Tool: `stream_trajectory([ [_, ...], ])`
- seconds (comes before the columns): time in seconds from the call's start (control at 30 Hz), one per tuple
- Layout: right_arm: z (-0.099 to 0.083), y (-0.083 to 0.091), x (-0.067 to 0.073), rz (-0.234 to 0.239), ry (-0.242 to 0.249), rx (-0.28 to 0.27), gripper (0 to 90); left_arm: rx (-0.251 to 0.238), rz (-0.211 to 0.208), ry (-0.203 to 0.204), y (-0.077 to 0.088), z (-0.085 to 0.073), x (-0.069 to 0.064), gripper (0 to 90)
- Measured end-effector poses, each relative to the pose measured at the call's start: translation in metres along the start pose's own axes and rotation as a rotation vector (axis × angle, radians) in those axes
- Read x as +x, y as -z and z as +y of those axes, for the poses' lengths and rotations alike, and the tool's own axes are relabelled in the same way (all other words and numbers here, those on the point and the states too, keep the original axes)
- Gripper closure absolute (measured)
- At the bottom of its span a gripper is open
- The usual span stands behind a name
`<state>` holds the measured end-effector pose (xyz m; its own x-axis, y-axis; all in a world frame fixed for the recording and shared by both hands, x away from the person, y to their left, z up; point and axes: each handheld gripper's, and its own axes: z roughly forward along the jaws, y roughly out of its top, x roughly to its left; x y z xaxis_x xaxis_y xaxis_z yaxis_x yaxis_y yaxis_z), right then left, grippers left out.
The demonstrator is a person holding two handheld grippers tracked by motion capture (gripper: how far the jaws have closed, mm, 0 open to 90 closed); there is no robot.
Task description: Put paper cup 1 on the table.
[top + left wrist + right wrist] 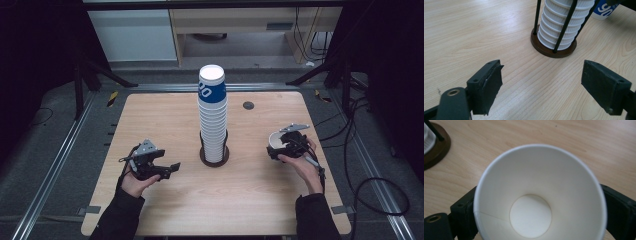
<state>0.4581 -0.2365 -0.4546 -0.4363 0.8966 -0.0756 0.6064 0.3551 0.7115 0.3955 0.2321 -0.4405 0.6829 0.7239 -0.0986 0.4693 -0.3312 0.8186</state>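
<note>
A tall stack of white paper cups (212,120), its top one banded in blue, stands in a brown-based wire holder (215,161) at the table's middle; the stack (564,25) and holder base (554,51) lie ahead of my left gripper. That left gripper (172,167) (541,80) rests low on the left, jaws wide open with bare wood between them. On the right a single white cup (276,140) (539,195) stands mouth up between the jaws of my right gripper (280,147) (540,205). The jaws flank its sides and the cup stays round, unsquashed. The blue-printed cup (605,10) also appears far off.
A small dark round disc (248,105) lies on the wooden table (150,115) behind the stack, right of centre. Metal rails (60,150) run along both table sides, and black cables (372,185) lie on the floor to the right.
</note>
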Motion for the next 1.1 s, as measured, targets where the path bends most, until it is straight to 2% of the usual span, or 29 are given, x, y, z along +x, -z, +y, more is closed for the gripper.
stream_trajectory([
  [0.23, 0.004, 0.013, -0.002, 0.005, -0.023, -0.111, 7.4, -0.003, -0.001, 0.001, 0.001, 0.000, 0.000, 16.3],
  [0.43, 0.008, 0.023, -0.003, 0.010, -0.038, -0.163, 7.6, -0.002, 0.000, 0.001, 0.001, 0.000, 0.001, 16.2],
  [0.7, 0.018, 0.045, -0.001, 0.026, -0.059, -0.267, 10.5, 0.000, 0.002, 0.001, 0.001, 0.000, 0.001, 16.3],
  [0.8, 0.021, 0.054, 0.002, 0.053, -0.067, -0.316, 11.1, 0.003, 0.006, -0.001, 0.000, 0.000, 0.000, 16.4],
  [1.1, 0.035, 0.074, 0.018, 0.107, -0.041, -0.386, 11.7, 0.011, 0.056, -0.008, 0.001, 0.000, 0.001, 21.3],
])
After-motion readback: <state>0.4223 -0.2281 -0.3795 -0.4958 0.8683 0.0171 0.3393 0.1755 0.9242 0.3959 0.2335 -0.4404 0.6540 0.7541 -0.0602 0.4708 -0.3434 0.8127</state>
